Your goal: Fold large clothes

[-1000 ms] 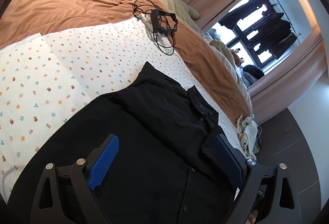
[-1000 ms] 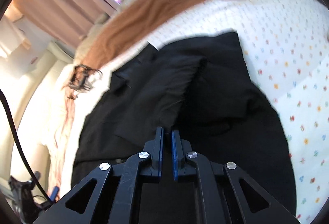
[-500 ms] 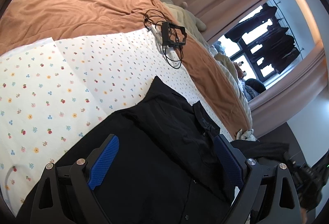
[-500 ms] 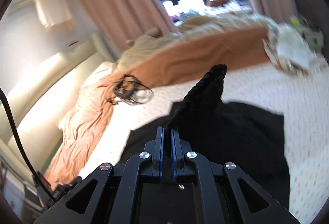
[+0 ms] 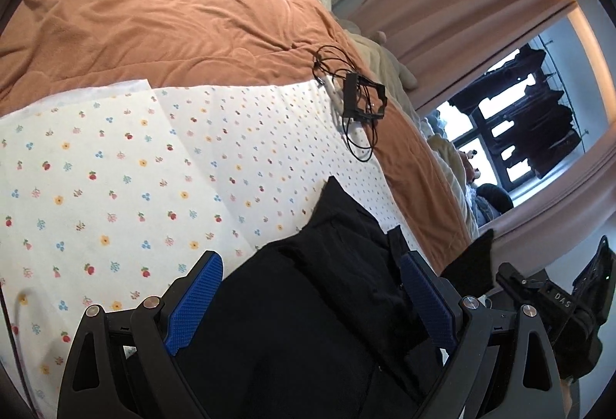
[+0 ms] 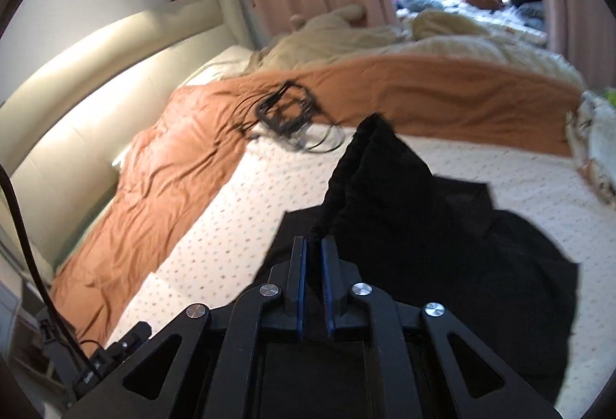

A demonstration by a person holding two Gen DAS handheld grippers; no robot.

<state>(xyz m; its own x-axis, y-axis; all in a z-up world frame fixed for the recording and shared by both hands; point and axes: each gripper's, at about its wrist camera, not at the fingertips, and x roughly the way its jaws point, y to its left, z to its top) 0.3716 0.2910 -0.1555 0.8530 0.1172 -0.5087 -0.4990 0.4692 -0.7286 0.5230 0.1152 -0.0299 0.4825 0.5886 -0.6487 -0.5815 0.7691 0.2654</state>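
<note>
Black shirt point(image 5: 315, 303) spread on the floral sheet point(image 5: 115, 180); right hand-held gripper point(image 6: 312, 261) pinches a raised fold, left hand-held gripper point(image 5: 308, 307) gapes wide, empty. Cabled black frame point(image 5: 362, 99) lies beyond, on orange blanket point(image 5: 173, 14).

My right gripper point(image 6: 313, 257), closed on a pinch of the black shirt point(image 6: 442, 245), is now raised off the bed; a second ago it sat low against the flat cloth. The pinched fabric point(image 6: 369, 165) now stands up in a peak. My right gripper has entered the left camera's view, at its right edge.
</note>
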